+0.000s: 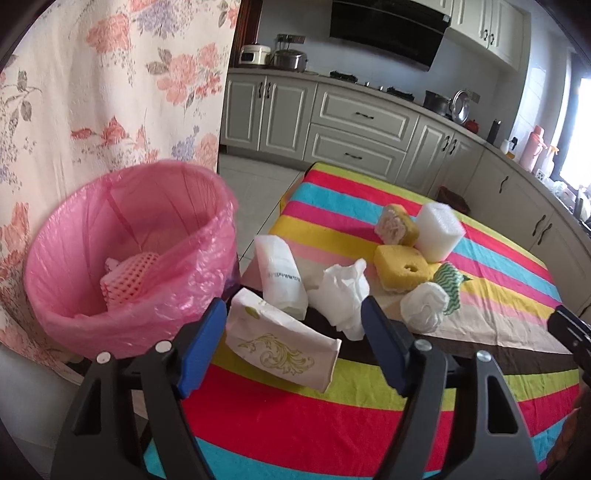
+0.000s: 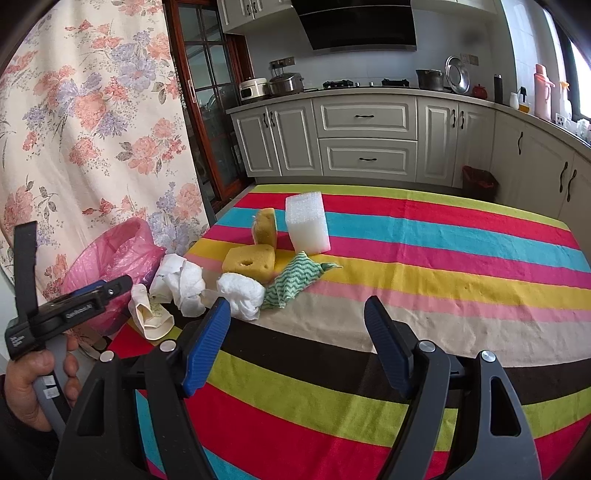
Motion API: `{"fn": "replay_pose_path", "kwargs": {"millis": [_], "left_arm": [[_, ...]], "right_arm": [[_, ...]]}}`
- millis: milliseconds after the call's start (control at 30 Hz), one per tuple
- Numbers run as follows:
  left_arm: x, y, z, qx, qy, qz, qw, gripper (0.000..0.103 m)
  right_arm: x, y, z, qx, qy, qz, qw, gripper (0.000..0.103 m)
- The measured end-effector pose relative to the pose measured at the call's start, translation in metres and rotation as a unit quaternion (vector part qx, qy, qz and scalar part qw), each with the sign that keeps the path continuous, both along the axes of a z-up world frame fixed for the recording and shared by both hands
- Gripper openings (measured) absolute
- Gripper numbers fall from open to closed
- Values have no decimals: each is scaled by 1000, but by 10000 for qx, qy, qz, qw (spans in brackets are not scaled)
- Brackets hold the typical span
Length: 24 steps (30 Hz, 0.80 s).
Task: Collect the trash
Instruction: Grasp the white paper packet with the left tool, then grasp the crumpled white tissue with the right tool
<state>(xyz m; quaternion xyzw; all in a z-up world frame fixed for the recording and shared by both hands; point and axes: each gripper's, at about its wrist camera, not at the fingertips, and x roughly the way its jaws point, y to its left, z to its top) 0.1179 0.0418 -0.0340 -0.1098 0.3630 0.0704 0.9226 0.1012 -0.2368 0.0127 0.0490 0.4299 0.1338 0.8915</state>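
Striped tablecloth lies bare rightward; both grippers' jaws apart, gripping nothing.

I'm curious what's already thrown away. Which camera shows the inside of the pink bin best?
The left wrist view: it looks into the pink bin, showing pink netted foam inside. The right wrist view shows only its outer side, partly behind the left gripper.

Behind the table you had a floral curtain at left and grey cabinets along the back wall, under a dark range hood. On the counter stood a rice cooker, a steel pot, a pink flask and what may have been a red kettle. A striped cloth covered the table.
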Motion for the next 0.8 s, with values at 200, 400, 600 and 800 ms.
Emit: {"fn": "replay_pose_path", "kwargs": {"millis": [200, 400, 600, 800], "left_arm": [[16, 2, -25, -95, 482, 282, 9984, 68], [19, 1, -37, -23, 750, 311, 9967, 55], [11, 4, -41, -157, 960, 231, 9950, 51], [3, 10, -41, -385, 1055, 63, 9937, 26]], "right_arm": [[2, -1, -1, 40, 5, 29, 10000, 71], [5, 2, -1, 63, 0, 81, 9999, 72], [4, 8, -1, 68, 10, 160, 9998, 72], [3, 15, -3, 57, 65, 230, 9997, 72]]}}
